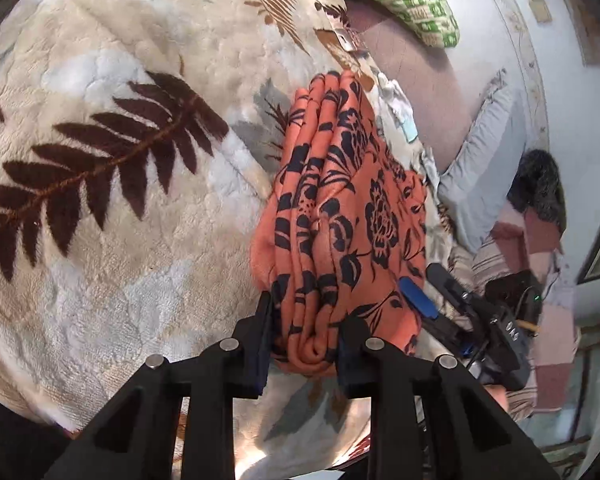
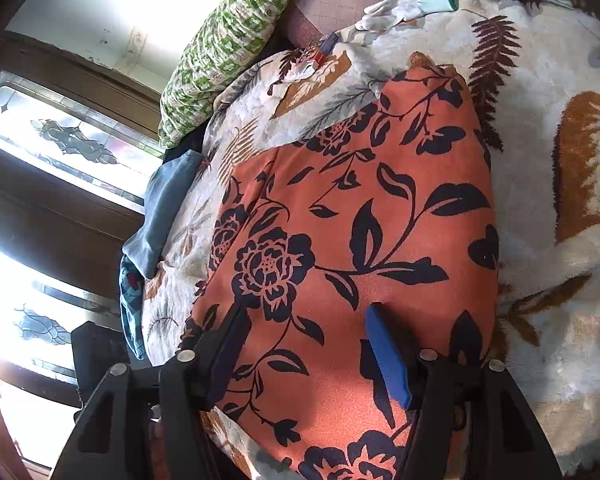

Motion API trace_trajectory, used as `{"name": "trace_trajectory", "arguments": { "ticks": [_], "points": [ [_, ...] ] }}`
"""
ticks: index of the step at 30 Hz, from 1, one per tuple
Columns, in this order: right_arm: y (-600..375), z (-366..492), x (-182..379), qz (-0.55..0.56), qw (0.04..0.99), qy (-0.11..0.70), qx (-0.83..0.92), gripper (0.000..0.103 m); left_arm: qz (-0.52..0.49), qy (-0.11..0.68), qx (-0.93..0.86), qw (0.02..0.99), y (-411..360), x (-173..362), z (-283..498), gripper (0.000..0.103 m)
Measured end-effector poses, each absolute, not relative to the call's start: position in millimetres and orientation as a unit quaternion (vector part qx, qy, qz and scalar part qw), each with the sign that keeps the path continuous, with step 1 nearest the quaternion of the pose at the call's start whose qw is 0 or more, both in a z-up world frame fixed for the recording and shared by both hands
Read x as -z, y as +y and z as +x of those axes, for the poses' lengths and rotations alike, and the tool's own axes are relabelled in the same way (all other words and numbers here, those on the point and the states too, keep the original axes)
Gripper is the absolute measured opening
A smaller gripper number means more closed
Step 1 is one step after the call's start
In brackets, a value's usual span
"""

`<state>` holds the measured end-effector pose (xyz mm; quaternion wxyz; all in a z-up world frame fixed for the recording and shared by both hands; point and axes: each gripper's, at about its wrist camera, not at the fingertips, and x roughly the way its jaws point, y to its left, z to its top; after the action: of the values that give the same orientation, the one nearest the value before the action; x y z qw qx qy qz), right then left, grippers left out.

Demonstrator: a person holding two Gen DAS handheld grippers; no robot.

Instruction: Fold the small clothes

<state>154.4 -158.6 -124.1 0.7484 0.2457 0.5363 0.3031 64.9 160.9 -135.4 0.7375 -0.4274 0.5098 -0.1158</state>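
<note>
Step in hand: while the orange cloth with black flower print (image 1: 340, 216) is lying on the bed as a narrow stack of folds, the left gripper (image 1: 304, 336) is clamping its near end, so a further fold looks to be under way.
Cloth, where: it is resting on the cream plush blanket with brown fern leaves (image 1: 112, 184) that covers the bed, roughly in the middle, with its far end pointing towards the green patterned pillow (image 1: 404, 0).
Left gripper: its 2 fingers are pinching the bunched near edge of the cloth, with several layers gathered between the pads.
Right gripper: the right gripper (image 2: 304, 344) is standing spread above the broad top face of the cloth; its blue pad (image 2: 388, 356) is close to the fabric, and nothing is caught between the fingers.
Progress: judged from the layered edges, the cloth is already folded several times and 1 last fold or a tidying pass seems left.
Next move: the held end probably needs carrying over towards the far end, with the right gripper either steadying the top face or taking the other near corner so the layers are not sliding apart.
Nearby: white work gloves (image 2: 404, 8) are lying at the blanket's far edge, well apart from the cloth.
</note>
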Motion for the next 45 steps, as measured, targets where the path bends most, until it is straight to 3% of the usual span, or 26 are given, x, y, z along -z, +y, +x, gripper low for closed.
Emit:
{"name": "trace_trajectory", "arguments": {
  "ticks": [8, 10, 12, 13, 19, 28, 29, 30, 34, 38, 40, 44, 45],
  "points": [
    [-159.2, 152.9, 128.4, 0.246, 0.748, 0.533, -0.31, 0.065, -0.59, 0.48, 0.114, 0.639, 183.5, 192.2, 43.9, 0.027],
    [-159.8, 153.1, 127.2, 0.245, 0.745, 0.535, -0.314, 0.065, -0.545, 0.491, 0.112, 0.67, 176.3, 173.6, 45.5, 0.037],
    [-161.5, 155.8, 128.0, 0.247, 0.741, 0.538, -0.317, 0.065, -0.503, 0.498, 0.117, 0.696, 172.3, 152.7, 48.0, 0.067],
    [-162.3, 157.1, 128.4, 0.25, 0.739, 0.54, -0.316, 0.065, -0.49, 0.498, 0.119, 0.705, 170.4, 143.0, 49.9, 0.073],
    [-165.0, 157.5, 129.2, 0.246, 0.737, 0.537, -0.328, 0.066, -0.399, 0.473, 0.132, 0.775, 174.5, 95.4, 83.8, 0.085],
    [-169.5, 155.4, 131.2, 0.258, 0.733, 0.531, -0.337, 0.066, -0.389, 0.537, 0.144, 0.735, 158.5, 147.4, 186.9, 0.084],
    [-170.1, 154.9, 131.6, 0.258, 0.733, 0.531, -0.338, 0.066, -0.402, 0.539, 0.15, 0.724, 158.9, 154.5, 189.1, 0.071],
    [-170.5, 154.4, 131.6, 0.258, 0.733, 0.53, -0.34, 0.066, -0.414, 0.54, 0.157, 0.715, 162.1, 159.8, 184.8, 0.032],
    [-173.3, 152.1, 132.0, 0.257, 0.732, 0.526, -0.348, 0.066, -0.555, 0.476, 0.187, 0.656, 184.5, 172.9, 170.5, 0.028],
    [-175.3, 150.3, 134.8, 0.261, 0.733, 0.522, -0.351, 0.066, -0.579, 0.501, 0.144, 0.627, 190.7, 203.9, 168.9, 0.028],
    [-174.3, 149.0, 134.1, 0.256, 0.732, 0.523, -0.354, 0.066, -0.51, 0.51, 0.139, 0.679, 181.0, 177.7, 174.6, 0.033],
    [-176.1, 151.6, 130.7, 0.257, 0.726, 0.533, -0.351, 0.066, -0.413, 0.513, 0.154, 0.736, 167.3, 132.9, 187.5, 0.083],
    [-176.4, 152.1, 126.9, 0.26, 0.723, 0.535, -0.351, 0.066, -0.397, 0.505, 0.155, 0.751, 166.8, 124.4, 191.2, 0.084]
  ]
}}
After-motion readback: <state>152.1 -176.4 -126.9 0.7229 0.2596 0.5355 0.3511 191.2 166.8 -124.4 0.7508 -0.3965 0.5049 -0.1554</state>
